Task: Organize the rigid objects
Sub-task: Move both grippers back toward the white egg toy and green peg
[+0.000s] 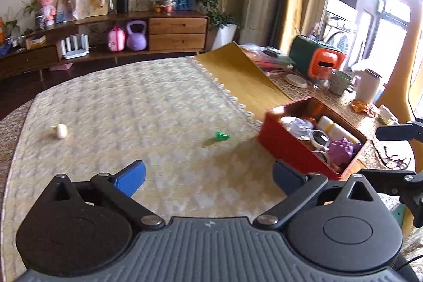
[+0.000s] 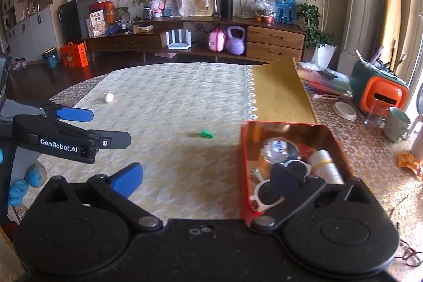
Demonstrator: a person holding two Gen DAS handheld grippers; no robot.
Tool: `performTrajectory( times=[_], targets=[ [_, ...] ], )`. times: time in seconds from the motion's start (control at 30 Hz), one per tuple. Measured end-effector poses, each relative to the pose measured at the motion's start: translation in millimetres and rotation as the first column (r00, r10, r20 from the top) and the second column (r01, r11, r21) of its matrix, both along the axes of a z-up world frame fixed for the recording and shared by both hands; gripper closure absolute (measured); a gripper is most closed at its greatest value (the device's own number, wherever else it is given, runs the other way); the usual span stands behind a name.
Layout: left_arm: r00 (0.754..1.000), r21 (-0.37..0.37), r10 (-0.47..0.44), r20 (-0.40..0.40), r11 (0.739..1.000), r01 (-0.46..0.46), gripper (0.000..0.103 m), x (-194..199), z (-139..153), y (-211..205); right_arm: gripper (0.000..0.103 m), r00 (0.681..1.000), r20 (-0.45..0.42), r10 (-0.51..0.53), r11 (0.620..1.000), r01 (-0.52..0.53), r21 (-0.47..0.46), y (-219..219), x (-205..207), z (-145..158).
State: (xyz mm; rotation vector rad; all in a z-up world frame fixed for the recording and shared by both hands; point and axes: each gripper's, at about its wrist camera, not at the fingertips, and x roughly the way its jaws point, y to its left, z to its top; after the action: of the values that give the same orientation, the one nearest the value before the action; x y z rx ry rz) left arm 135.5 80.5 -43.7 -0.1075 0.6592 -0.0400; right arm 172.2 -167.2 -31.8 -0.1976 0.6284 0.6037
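A small green piece (image 1: 221,135) lies on the pale tablecloth (image 1: 132,102), also in the right wrist view (image 2: 206,134). A small white rounded object (image 1: 61,130) lies far left (image 2: 108,97). A red box (image 1: 280,142) at the right holds white sunglasses (image 2: 264,192), a white tube, a clear lid and a purple item (image 1: 341,149). My left gripper (image 1: 210,177) is open and empty above the cloth, near the box. My right gripper (image 2: 206,180) is open and empty, its right finger over the red box (image 2: 244,163). The left gripper also shows at the left of the right wrist view (image 2: 103,127).
A green and orange case (image 1: 314,60), mugs (image 1: 341,81), a white cup (image 1: 368,85) and glasses (image 1: 396,160) sit on the table's right side. A yellow sheet (image 1: 238,70) lies beyond the box. A wooden sideboard (image 2: 198,36) stands behind the table.
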Motion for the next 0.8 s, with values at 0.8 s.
performTrajectory(
  times=[0.8],
  targets=[
    [0.952, 0.031, 0.305, -0.010, 0.952, -0.305, 0.000, 50, -37, 151, 0.003, 0.997, -0.074, 0.001, 0.999, -0.004, -0.041, 87, 60, -47]
  ],
)
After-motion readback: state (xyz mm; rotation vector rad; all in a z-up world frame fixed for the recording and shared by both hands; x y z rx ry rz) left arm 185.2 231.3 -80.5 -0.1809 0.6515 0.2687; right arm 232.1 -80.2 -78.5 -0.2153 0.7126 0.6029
